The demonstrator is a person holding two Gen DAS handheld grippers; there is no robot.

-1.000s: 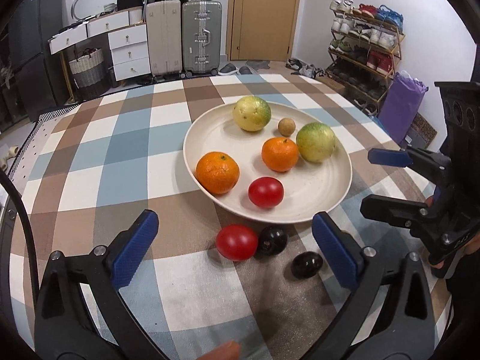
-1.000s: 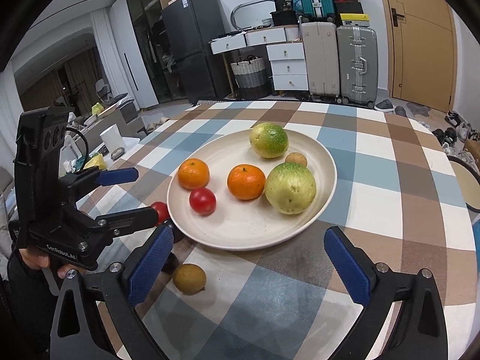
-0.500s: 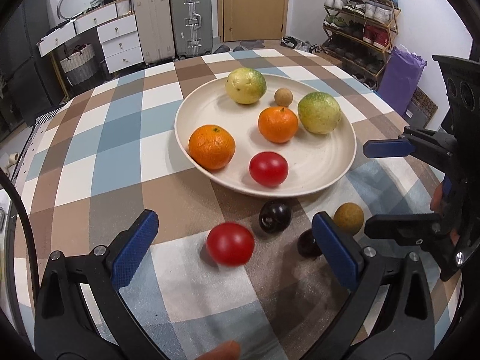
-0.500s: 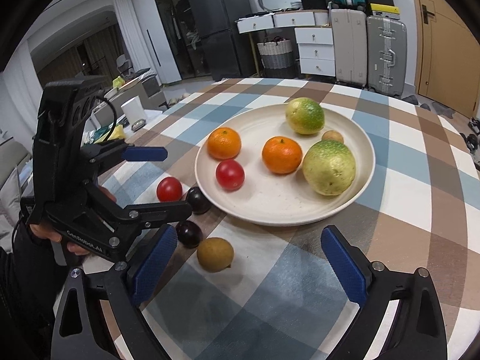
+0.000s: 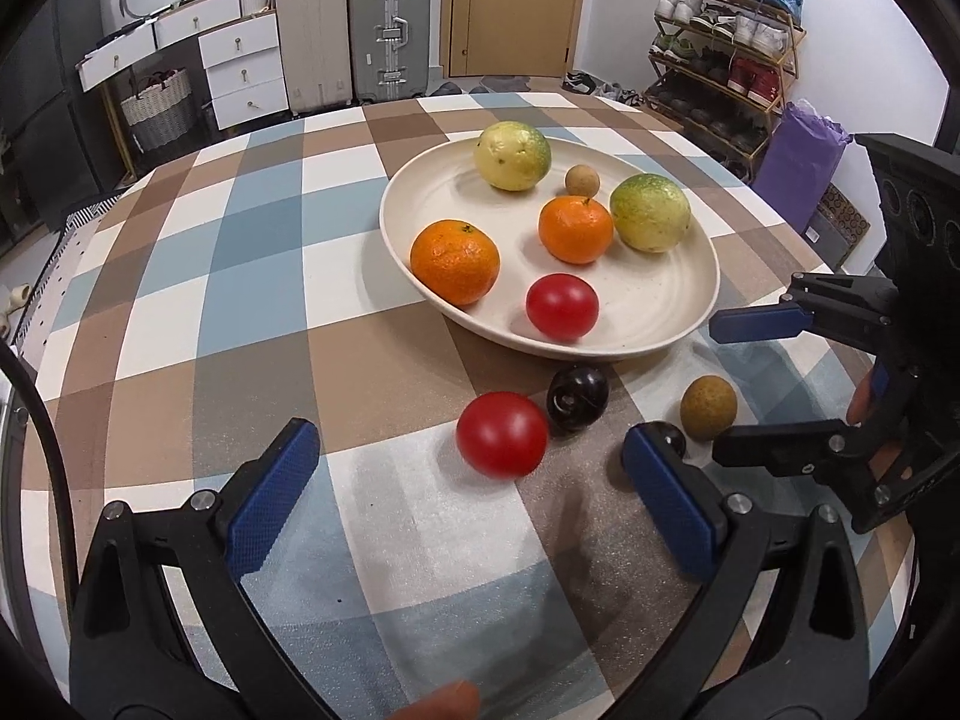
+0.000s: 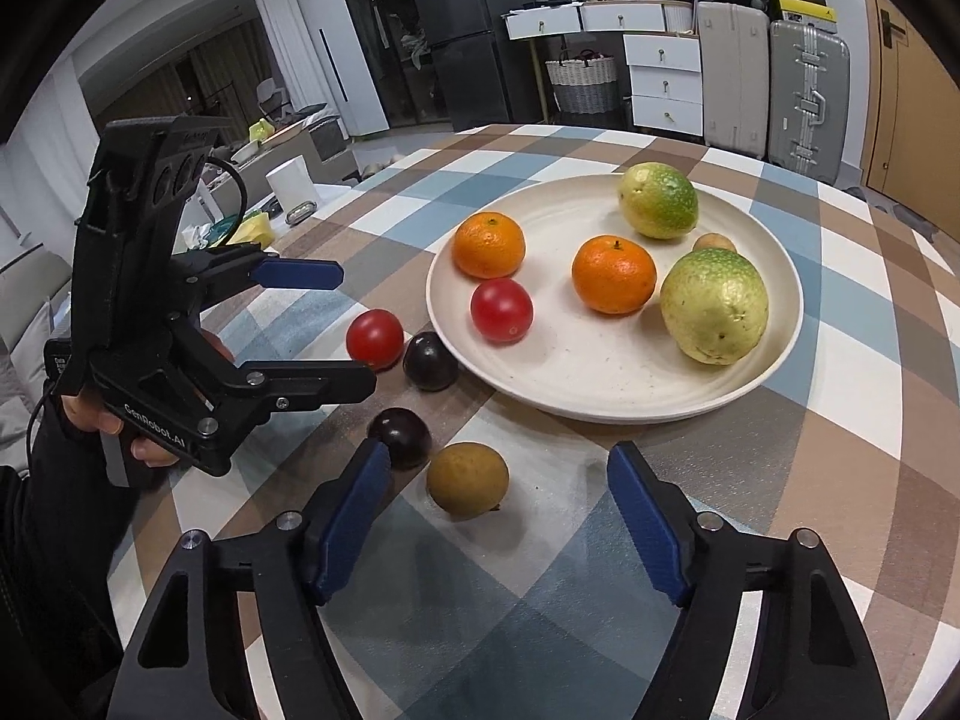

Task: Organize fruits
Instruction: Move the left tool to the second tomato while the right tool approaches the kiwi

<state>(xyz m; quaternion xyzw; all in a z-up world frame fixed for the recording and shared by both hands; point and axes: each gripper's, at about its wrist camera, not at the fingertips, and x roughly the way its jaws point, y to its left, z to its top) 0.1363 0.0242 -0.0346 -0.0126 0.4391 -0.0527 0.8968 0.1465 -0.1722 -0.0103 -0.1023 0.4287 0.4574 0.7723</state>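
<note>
Moved since the earlier frame: both claws, now lower and closer to the loose fruit in front of the plate [image 6: 774, 360]; the right claw's gap is narrower than it was.

On the plate — two oranges [image 6: 489, 244], two green-yellow round fruits [image 6: 714, 307], one tomato [image 6: 501, 309], one small brown fruit [image 5: 582, 180] at the back. These count as sorted.

Loose on the checked worktop [image 5: 252, 276], just beside the plate's near rim — a second tomato [image 5: 503, 433], two dark plums [image 5: 577, 391], one brown fruit [image 6: 467, 480]. Four pieces left, so the job looks a little over half done.

Right claw [image 6: 498, 519]: jaws closing, the brown fruit just ahead of the gap, pads not yet on it; one plum [image 6: 401, 437] sits against the tip of its left finger. Nothing held.

Left claw [image 5: 465, 498]: wide open, empty, with the loose tomato just ahead of the gap.

Likely next entries: brown fruit and tomato to the plate, plums after.
</note>
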